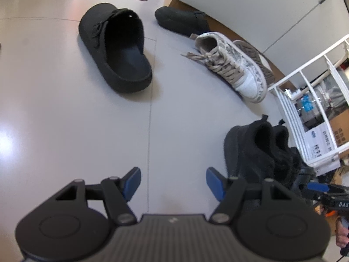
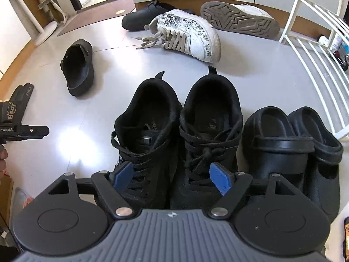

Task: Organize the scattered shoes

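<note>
Black laced sneakers [image 2: 178, 131] sit paired side by side on the floor [image 2: 104, 113] under the wide, empty right claw [image 2: 172, 174], black clogs [image 2: 290, 144] touching beside them by the white rack [image 2: 316, 43], while the left claw [image 1: 173, 183] hangs wide over bare floor short of a lone black slipper [image 1: 115, 48].

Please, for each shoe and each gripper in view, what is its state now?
Black sneakers: upright, paired side by side.
Black clogs: upright, paired.
Patterned white sneaker: upright, laces loose.
Second white sneaker: tipped, sole showing.
Black slipper: upright, alone.
Left gripper: open, empty.
Right gripper: open above the black sneakers.
</note>
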`<state>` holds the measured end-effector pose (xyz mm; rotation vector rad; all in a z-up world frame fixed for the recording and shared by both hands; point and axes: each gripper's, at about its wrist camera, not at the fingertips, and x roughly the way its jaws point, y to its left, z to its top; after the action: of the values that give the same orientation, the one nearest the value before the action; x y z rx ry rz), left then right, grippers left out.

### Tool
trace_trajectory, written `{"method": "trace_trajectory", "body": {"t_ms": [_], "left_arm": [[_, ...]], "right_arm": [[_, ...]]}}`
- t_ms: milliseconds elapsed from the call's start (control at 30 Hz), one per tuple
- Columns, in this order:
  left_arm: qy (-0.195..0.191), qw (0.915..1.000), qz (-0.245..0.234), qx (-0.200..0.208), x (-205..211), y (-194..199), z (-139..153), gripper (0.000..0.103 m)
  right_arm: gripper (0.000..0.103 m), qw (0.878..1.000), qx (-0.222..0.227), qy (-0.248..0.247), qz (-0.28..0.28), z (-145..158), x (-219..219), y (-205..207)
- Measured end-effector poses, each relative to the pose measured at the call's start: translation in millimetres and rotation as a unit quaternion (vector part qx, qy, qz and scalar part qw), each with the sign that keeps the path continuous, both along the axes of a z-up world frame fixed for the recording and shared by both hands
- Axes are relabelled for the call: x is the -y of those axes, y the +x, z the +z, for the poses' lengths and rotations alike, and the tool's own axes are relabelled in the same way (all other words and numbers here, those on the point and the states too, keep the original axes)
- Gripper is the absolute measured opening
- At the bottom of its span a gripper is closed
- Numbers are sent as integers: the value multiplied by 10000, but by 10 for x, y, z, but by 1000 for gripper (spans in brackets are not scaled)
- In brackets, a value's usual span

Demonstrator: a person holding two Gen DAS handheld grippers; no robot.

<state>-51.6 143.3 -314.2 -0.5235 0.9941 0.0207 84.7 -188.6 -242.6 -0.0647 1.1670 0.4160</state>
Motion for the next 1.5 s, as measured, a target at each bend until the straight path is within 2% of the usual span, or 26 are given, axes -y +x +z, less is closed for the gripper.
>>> {"method": "trace_trajectory", "body": {"t_ms": [100, 200, 333, 400, 500, 633, 700, 867, 967, 1100, 1200, 1300, 1500], "left_arm": [[130, 9999, 34, -18, -40, 64, 17, 69], [348, 9994, 1, 0, -78, 139, 75, 69], [843, 9963, -178, 31, -150, 274, 228, 69], [1210, 9925, -168, 30, -245, 438, 324, 69], [1353, 9907, -110, 82, -339, 631, 382, 69], [1409, 9896, 238, 150, -535, 928, 414, 69], [1437, 9890, 327, 140, -604, 1036, 418, 69], [1855, 9823, 154, -200, -778, 1333, 487, 69], [1849, 9822, 166, -285, -845, 1427, 517, 69], [1950, 9804, 199, -202, -907, 1553, 487, 66], [2053, 9778, 272, -309, -1006, 1753, 362, 65], [1973, 9780, 456, -495, -1113, 1866, 233, 63], [1829, 9783, 793, -562, -1260, 1900, 59, 62]], "right_arm": [[81, 9999, -94, 87, 58, -29, 50, 12], [81, 9998, 21, 174, 66, -29, 116, 27], [81, 9984, 89, 549, -141, -72, 204, 48], [81, 9973, 219, 670, -183, -92, 216, 37], [81, 9953, 532, 758, -300, -87, 218, -8], [81, 9936, 956, 575, -188, -11, 198, -59], [81, 9903, 1234, 550, -317, 38, 208, -87], [81, 9908, 1023, 824, -318, 37, 231, -24], [80, 9904, 1022, 917, -128, 65, 226, -14], [71, 9882, 970, 1179, -126, 90, 256, -19], [65, 9883, 858, 1253, -163, 67, 271, -25], [63, 9890, 762, 1258, -143, 36, 266, -47], [63, 9910, 653, 1169, -83, -21, 201, -60]]}}
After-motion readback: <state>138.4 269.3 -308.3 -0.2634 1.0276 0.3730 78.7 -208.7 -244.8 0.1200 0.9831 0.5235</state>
